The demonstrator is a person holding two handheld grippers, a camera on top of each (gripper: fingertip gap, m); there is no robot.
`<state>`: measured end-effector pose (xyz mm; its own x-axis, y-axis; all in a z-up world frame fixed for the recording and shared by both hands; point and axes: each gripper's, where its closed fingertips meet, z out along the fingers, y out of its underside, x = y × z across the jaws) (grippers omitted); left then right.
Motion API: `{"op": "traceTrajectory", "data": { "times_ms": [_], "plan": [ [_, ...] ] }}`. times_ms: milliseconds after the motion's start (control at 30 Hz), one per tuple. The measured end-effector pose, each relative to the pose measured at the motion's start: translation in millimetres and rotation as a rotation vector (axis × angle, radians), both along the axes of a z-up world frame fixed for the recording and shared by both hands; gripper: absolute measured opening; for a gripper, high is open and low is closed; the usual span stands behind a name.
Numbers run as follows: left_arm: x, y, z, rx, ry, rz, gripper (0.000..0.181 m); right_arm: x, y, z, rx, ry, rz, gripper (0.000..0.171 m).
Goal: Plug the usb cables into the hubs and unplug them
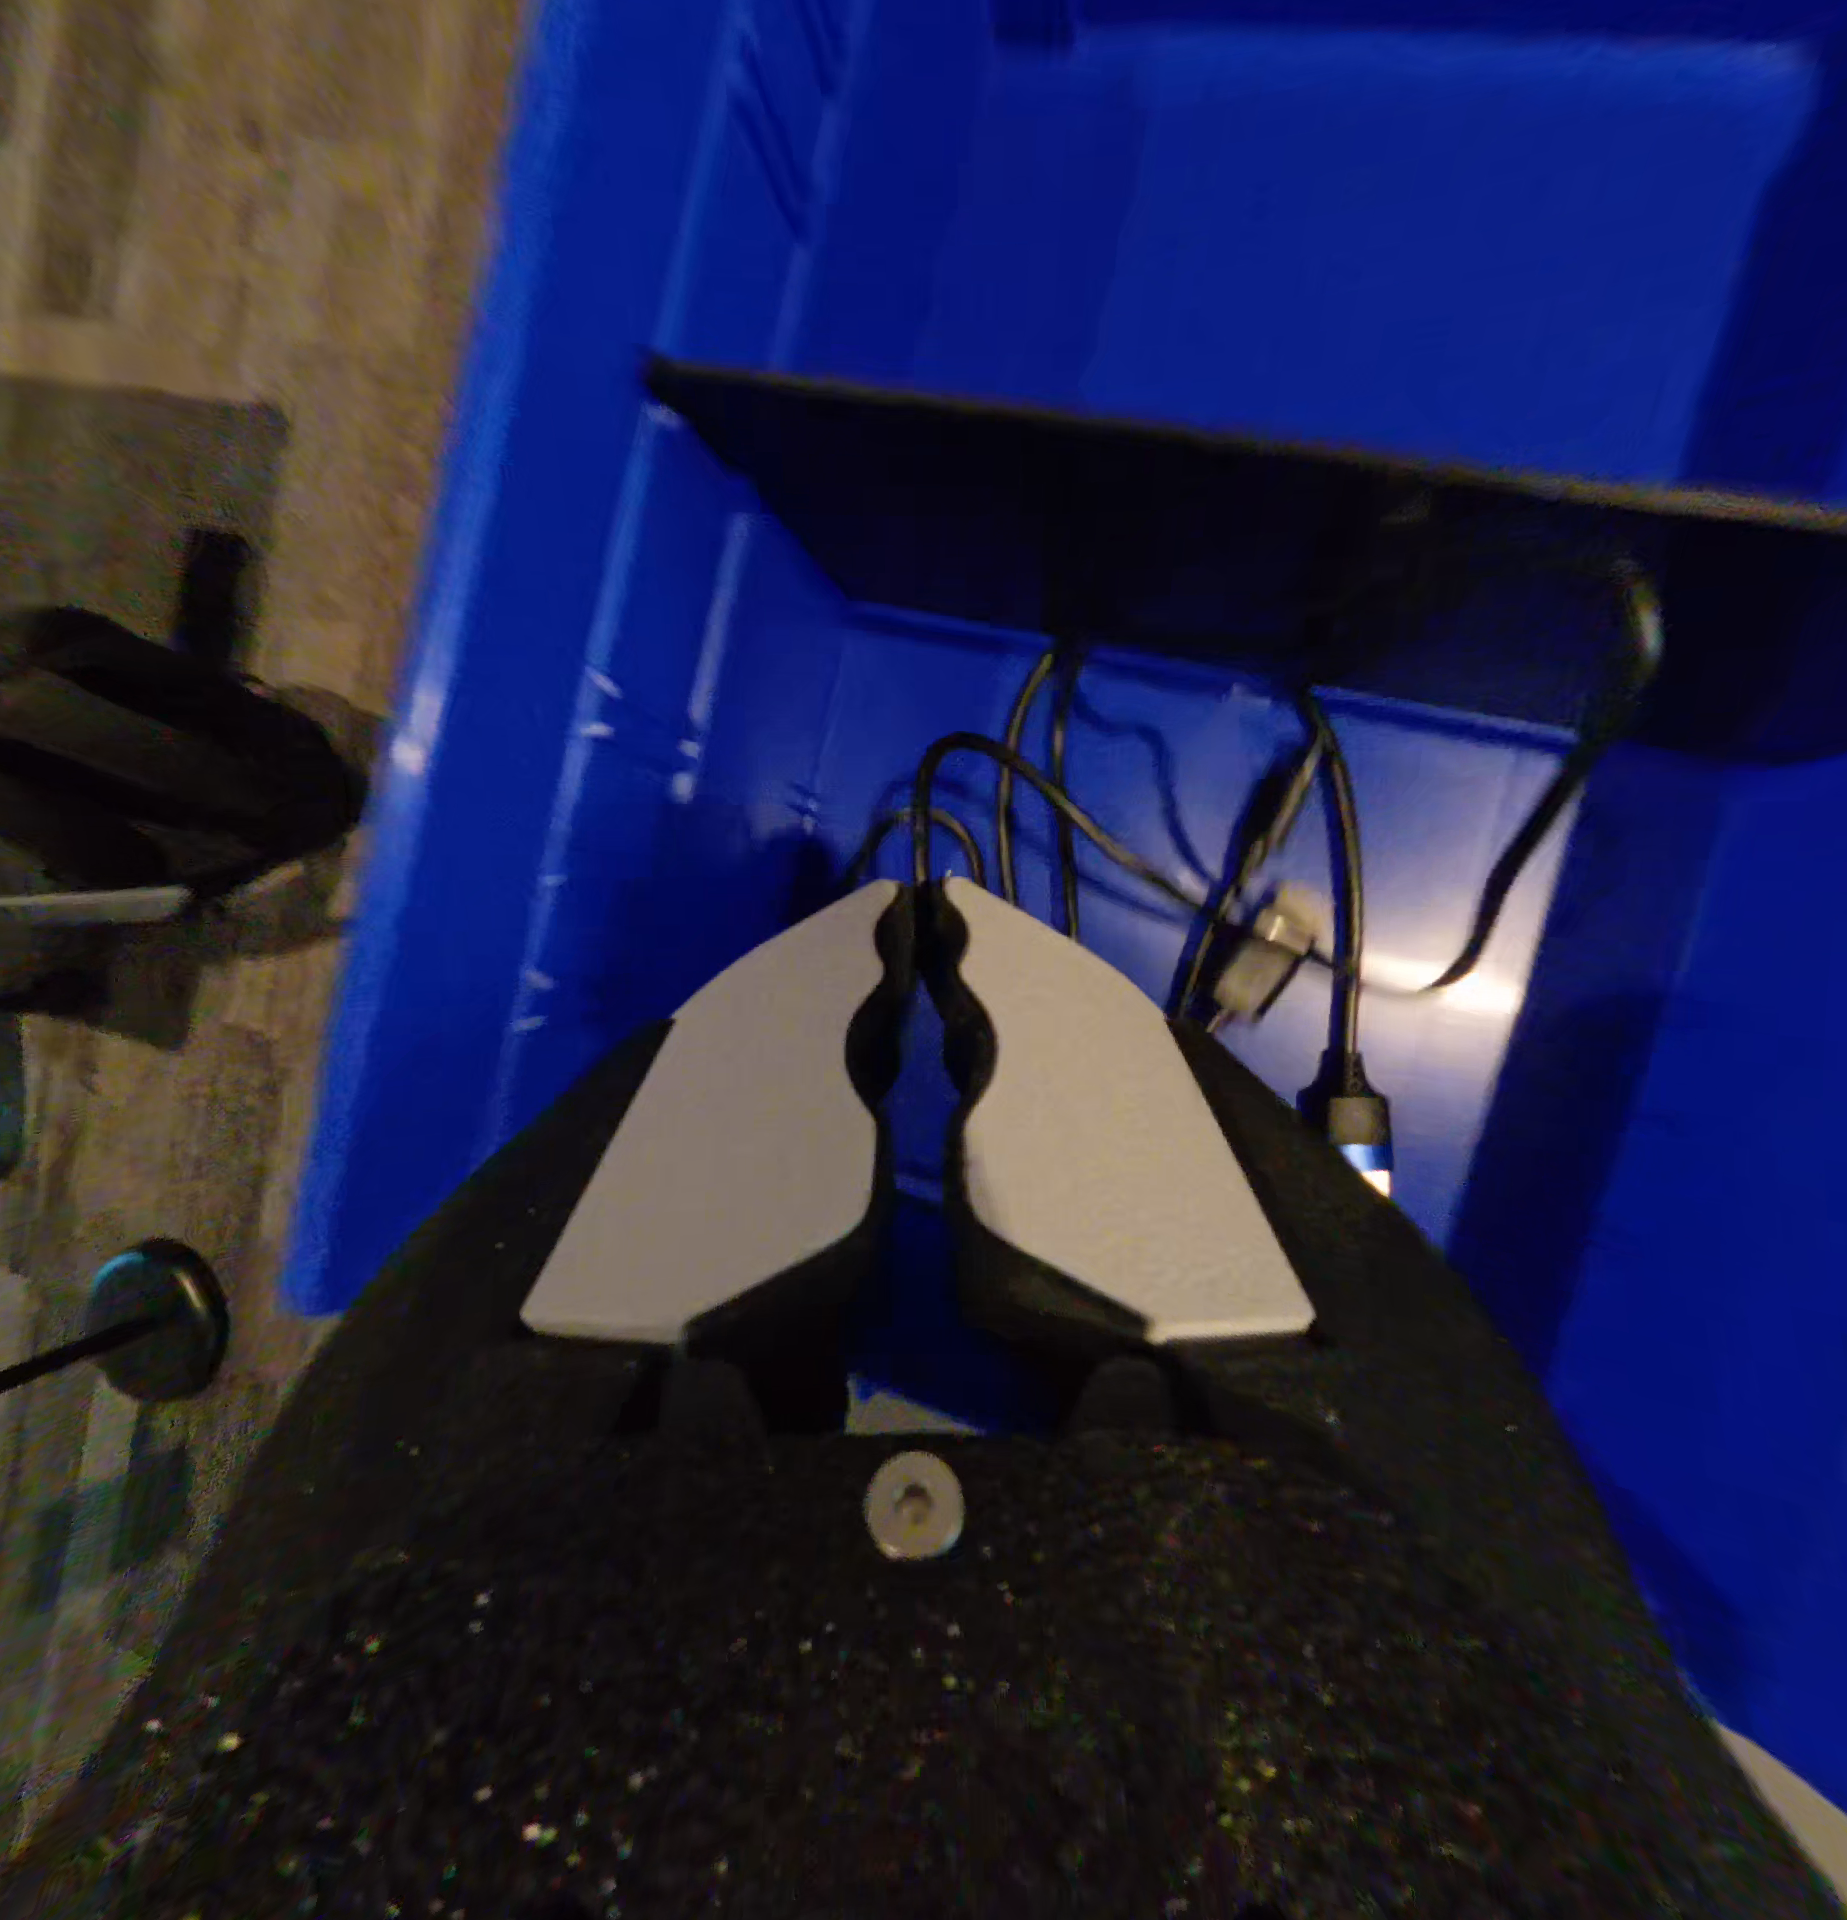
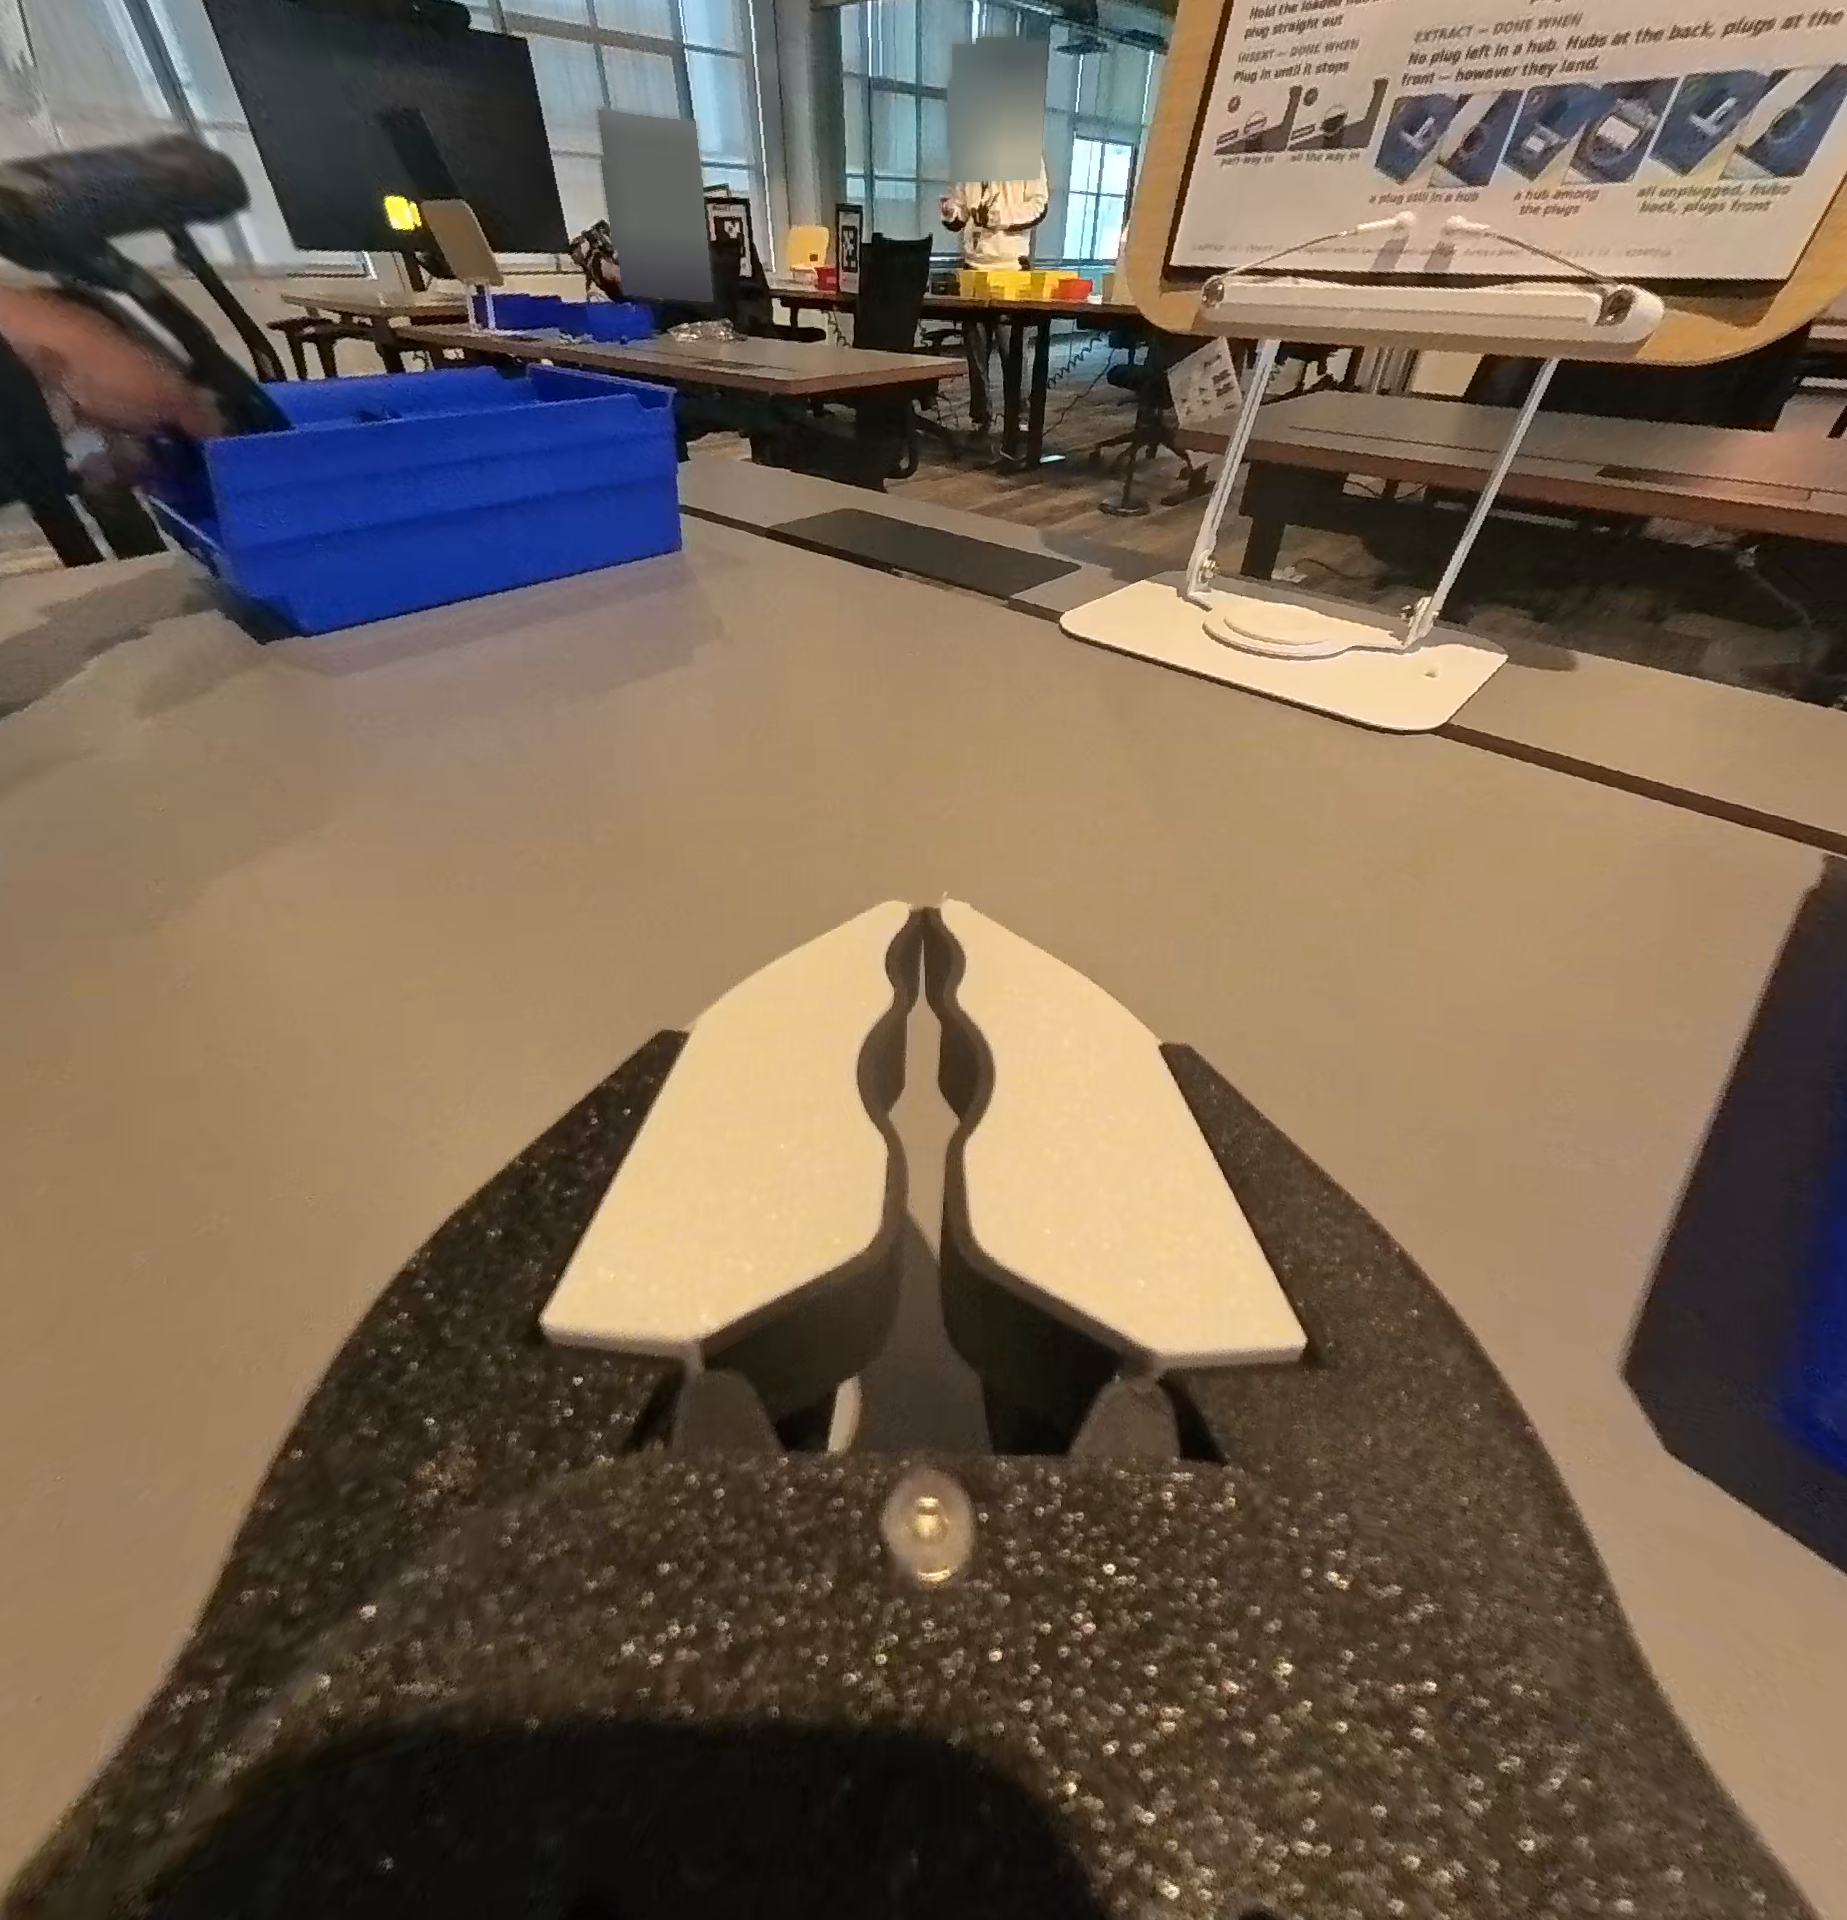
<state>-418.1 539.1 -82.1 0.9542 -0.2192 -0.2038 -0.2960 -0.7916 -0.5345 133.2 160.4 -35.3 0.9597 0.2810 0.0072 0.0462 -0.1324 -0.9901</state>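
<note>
In the left wrist view my left gripper (image 1: 924,888) reaches into a blue bin (image 1: 586,831). Its jaws are closed, and a thin black USB cable (image 1: 924,800) runs straight into the gap at the tips. More black cables (image 1: 1033,790) hang from under a black divider (image 1: 1210,499). A plug with a blue and silver end (image 1: 1360,1127) and a white connector (image 1: 1272,945) lie on the bin floor to the right of the fingers. No hub shows. My right gripper (image 2: 927,914) is shut and empty, low over the grey table (image 2: 586,883).
The right wrist view shows the blue bin (image 2: 431,488) at the far left with the left gripper (image 2: 98,208) reaching in. An instruction board on a white stand (image 2: 1293,644) is at the back right. A dark blue object (image 2: 1792,1195) lies at the right edge.
</note>
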Motion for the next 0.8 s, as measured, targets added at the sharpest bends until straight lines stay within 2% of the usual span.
{"op": "traceTrajectory", "data": {
  "times_ms": [100,233,367,500,667,800],
  "plan": [
    [3,2,47,0.162,0.007,0.000,0.003,0,0,0,0.000,0.005,-0.001,0.000],
    [23,-9,130,0.405,0.028,-0.049,0.003,1,0,0,0.003,0.003,-0.006,0.000],
    [74,-41,216,0.650,-0.008,-0.194,0.002,0,0,0,0.005,-0.008,-0.009,0.000],
    [144,-90,280,0.845,-0.127,-0.407,0.002,-1,-1,0,0.009,-0.014,-0.008,0.000],
    [232,-164,330,1.000,-0.277,-0.695,0.002,-1,-1,0,0.012,-0.016,-0.008,0.000],
    [292,-214,336,1.005,-0.364,-0.890,0.002,-1,-2,1,0.020,-0.026,-0.012,0.000]
  ]
}}
